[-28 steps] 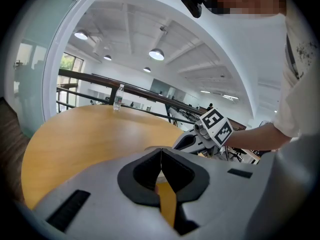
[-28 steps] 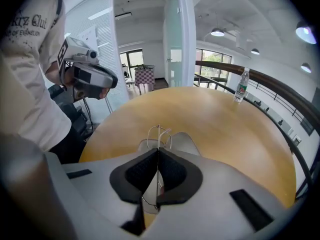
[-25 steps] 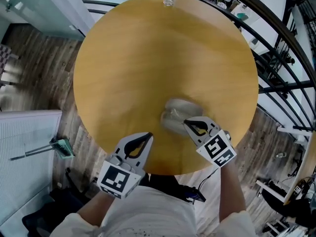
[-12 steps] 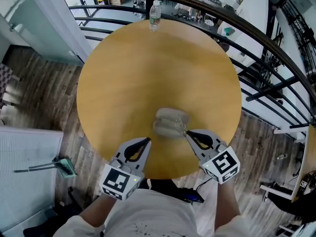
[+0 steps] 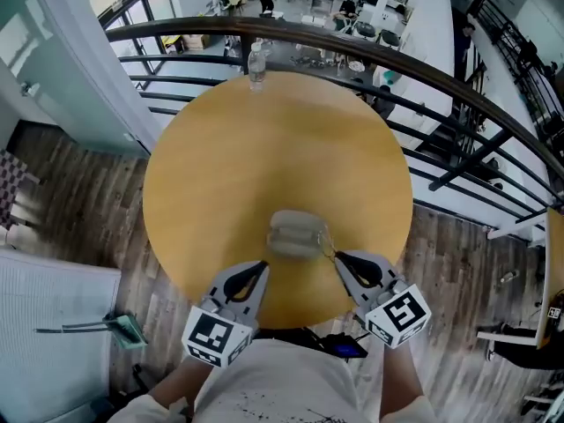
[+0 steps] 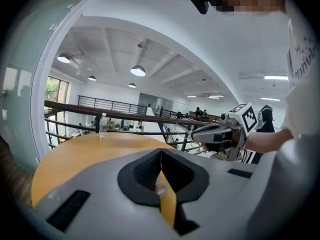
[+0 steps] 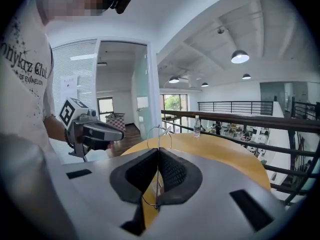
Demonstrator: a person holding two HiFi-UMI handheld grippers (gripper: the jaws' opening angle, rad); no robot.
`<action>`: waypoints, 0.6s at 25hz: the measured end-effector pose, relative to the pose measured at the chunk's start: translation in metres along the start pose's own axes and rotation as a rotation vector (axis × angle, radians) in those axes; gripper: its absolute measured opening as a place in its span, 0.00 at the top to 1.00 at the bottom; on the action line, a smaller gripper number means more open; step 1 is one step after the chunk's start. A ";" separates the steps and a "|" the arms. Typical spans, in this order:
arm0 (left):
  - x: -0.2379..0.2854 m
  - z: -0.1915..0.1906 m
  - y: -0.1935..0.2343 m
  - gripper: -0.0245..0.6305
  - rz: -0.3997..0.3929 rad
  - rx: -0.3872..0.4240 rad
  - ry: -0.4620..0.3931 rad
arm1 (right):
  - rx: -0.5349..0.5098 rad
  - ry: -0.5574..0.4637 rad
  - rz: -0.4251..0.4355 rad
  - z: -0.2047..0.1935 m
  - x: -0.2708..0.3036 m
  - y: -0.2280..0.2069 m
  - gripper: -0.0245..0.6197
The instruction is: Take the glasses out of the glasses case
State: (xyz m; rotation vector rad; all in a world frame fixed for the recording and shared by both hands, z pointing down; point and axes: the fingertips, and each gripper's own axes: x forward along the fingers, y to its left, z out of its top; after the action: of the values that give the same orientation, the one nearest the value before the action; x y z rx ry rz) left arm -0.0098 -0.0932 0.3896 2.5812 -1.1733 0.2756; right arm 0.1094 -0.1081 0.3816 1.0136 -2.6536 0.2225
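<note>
Stands at the near edge of a round wooden table [image 5: 220, 166], one gripper in each hand. Pinches the glasses [image 7: 158, 134] in the right gripper [image 5: 338, 257], jaws closed on the thin wire frame. In the right gripper view, a fine wire along the line where the two dark pads meet, with two faint loops rising above the tips. Holds those tips just beside the right end of the glasses case [image 5: 294, 233]. In the head view, only a hair-thin line between case and tips; cannot tell there whether frame and case touch. Case pale grey and rounded, flat on the table toward the near side, a little beyond the two grippers and between them. Looks parted into two halves, but cannot say for sure that it is open.

Holds the left gripper [image 5: 263, 267] over the near part of the table, left of the case and apart from it. Jaws pressed together there, nothing between them; only yellow table wood under the pads in the left gripper view. A marker cube [image 5: 216, 335] on the back of that gripper, close to the body.

At the far edge of the table, upright and well apart from the case, a clear water bottle [image 5: 256, 63]. Behind it a dark curved railing [image 5: 441, 82]; left of the table, a dark plank floor [image 5: 79, 192]
</note>
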 end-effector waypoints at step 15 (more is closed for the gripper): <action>-0.007 0.016 -0.017 0.93 -0.015 0.019 -0.037 | 0.112 -0.138 -0.038 0.019 -0.023 0.017 0.92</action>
State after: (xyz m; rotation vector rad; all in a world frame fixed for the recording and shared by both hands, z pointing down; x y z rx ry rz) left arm -0.0007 -0.0830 0.3696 2.6209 -1.1690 0.2382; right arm 0.1106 -0.0853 0.3557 1.1524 -2.7693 0.3064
